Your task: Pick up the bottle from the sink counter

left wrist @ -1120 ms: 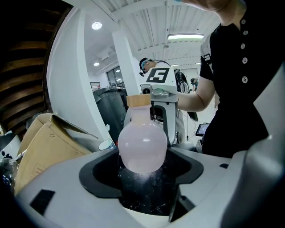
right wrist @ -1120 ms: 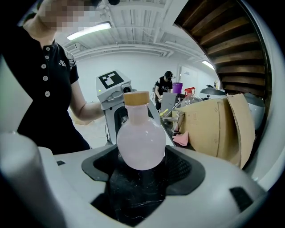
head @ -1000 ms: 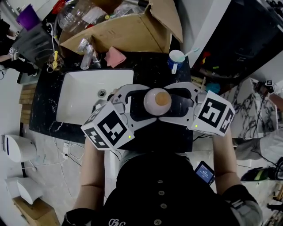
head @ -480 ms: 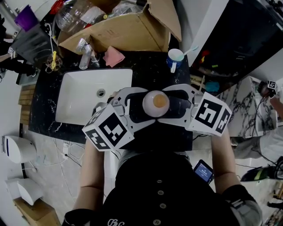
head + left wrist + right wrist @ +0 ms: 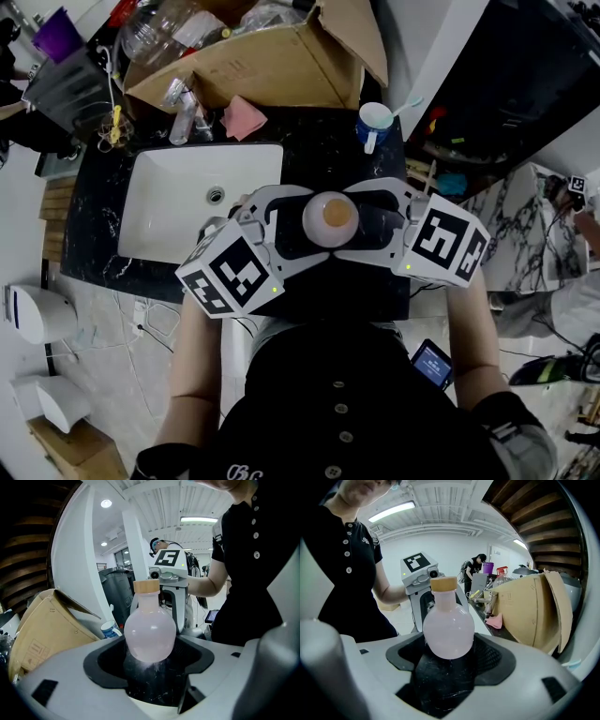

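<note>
Bottle (image 5: pixel 330 217): round pink body, cork-coloured cap, upright over the bench (image 5: pixel 319 155) front, just right of the sink (image 5: pixel 173 202); we cannot tell whether its base touches. Bench: dark polished stone, a hard landing. Sink: white basin, near enough to catch a roll. Claws: left claw (image 5: pixel 319 223) and right claw (image 5: pixel 347 221) each closed on the body from opposite sides, tips meeting. We judge that uneven lifting or a slackened squeeze would let the smooth curve slip.
</note>
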`<state>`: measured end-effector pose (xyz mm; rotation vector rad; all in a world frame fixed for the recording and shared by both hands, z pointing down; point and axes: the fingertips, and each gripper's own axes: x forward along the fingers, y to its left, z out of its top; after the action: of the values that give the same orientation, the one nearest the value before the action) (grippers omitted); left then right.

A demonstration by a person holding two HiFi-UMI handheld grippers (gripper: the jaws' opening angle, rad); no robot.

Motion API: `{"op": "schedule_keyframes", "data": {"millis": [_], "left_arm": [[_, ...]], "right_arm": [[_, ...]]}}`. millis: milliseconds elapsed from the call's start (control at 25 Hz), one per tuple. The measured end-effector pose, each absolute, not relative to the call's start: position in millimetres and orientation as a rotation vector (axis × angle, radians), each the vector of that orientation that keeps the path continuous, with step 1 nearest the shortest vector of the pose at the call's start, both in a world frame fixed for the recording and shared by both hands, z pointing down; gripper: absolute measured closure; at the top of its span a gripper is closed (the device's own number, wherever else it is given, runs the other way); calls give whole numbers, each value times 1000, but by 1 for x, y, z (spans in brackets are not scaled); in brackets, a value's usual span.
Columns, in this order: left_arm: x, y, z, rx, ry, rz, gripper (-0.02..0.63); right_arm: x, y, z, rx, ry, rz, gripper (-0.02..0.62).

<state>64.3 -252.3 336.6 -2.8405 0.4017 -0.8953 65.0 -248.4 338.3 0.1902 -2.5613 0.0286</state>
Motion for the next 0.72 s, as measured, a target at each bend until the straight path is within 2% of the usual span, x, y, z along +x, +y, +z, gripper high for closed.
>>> {"op": "schedule_keyframes", "data": {"millis": [720], "left_arm": [[66,-251,341,-2853,386,-887,268]], "right_arm": [[65,-247,344,183,-2560,46,265]]}}
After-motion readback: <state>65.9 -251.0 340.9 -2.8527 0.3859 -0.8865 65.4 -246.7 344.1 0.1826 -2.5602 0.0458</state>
